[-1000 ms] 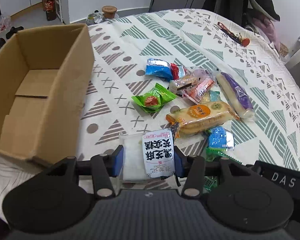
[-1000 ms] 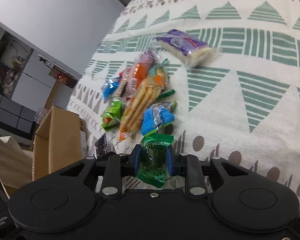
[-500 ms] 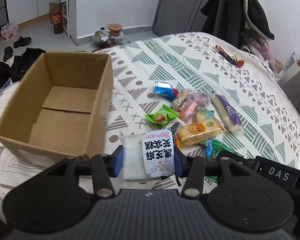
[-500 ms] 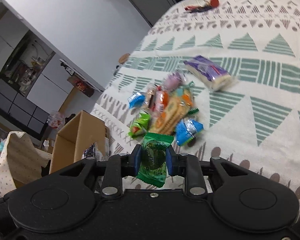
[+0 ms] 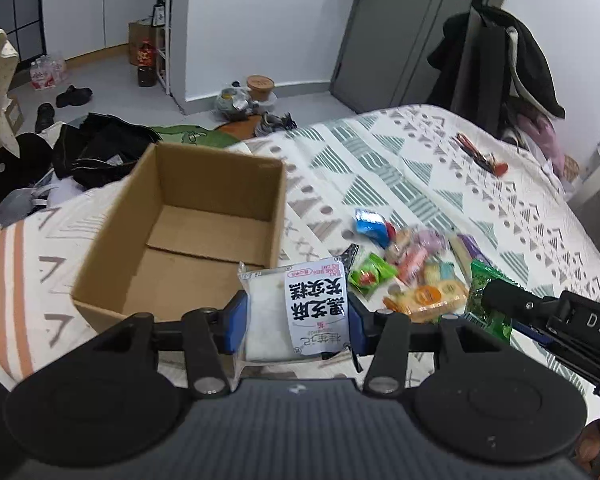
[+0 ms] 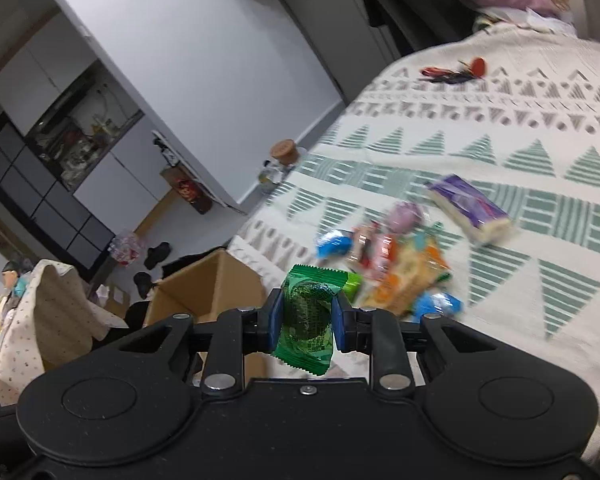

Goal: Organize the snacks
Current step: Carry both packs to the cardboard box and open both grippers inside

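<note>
The cardboard box (image 5: 188,236) sat open and empty on the bed (image 5: 419,184), its walls looking stiff enough to take dropped packets. Beside it lay the snack pile (image 5: 407,264), all small crinkly wrappers that I judged light and slippery.

My left gripper (image 5: 296,316) was clamped on the white rice cake packet (image 5: 296,312), held above the box's near right corner. It looked soft and squashy, so I judged a hold across its flat middle safest. Its label carried bold black Chinese characters I could not read upside down.

My right gripper (image 6: 307,316) was closed on the green wrapped snack (image 6: 309,316), pinched at its round centre; its print was too blurred to read. The neighbouring gripper body showed "DAS".
</note>
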### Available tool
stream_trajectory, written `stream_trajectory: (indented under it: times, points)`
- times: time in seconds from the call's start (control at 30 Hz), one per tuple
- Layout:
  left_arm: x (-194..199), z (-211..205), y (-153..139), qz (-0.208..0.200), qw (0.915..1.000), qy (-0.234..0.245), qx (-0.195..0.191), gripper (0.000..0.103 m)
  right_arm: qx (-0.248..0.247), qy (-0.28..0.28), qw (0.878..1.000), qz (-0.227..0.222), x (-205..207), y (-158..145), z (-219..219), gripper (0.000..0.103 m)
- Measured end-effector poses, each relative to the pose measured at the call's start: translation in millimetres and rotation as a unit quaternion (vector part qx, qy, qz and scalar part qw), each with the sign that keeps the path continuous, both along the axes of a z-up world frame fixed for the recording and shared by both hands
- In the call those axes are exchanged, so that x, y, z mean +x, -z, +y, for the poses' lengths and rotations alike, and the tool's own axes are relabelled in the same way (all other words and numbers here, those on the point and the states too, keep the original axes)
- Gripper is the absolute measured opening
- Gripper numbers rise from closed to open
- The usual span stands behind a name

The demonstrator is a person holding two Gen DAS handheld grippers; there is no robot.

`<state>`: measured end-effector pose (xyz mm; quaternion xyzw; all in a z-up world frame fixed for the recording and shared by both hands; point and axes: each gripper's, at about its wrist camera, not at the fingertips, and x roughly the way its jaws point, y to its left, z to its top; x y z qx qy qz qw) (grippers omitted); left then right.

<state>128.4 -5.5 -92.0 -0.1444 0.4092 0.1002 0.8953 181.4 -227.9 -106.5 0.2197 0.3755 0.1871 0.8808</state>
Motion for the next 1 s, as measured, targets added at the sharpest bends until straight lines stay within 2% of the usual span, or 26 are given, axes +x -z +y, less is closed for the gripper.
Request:
stream_trajectory:
  times: [0.4,0.8,1.0]
  points:
    - [-5,41,-15,-0.022,0.9995,-0.023,-0.004,0.049,-0.008,-0.022,1.000,-0.019,5,-16,43,0.025]
    - [-2,86,-8,-0.023,0.9981,-0.052,-0.022,0.049,-0.009,-0.063,0.998,-0.023,12,-19,93,0.025]
    - [1,107,4,-0.010,0.9970,-0.067,-0.038,0.050,-0.010,-0.082,0.996,-0.016,15,-14,118,0.025]
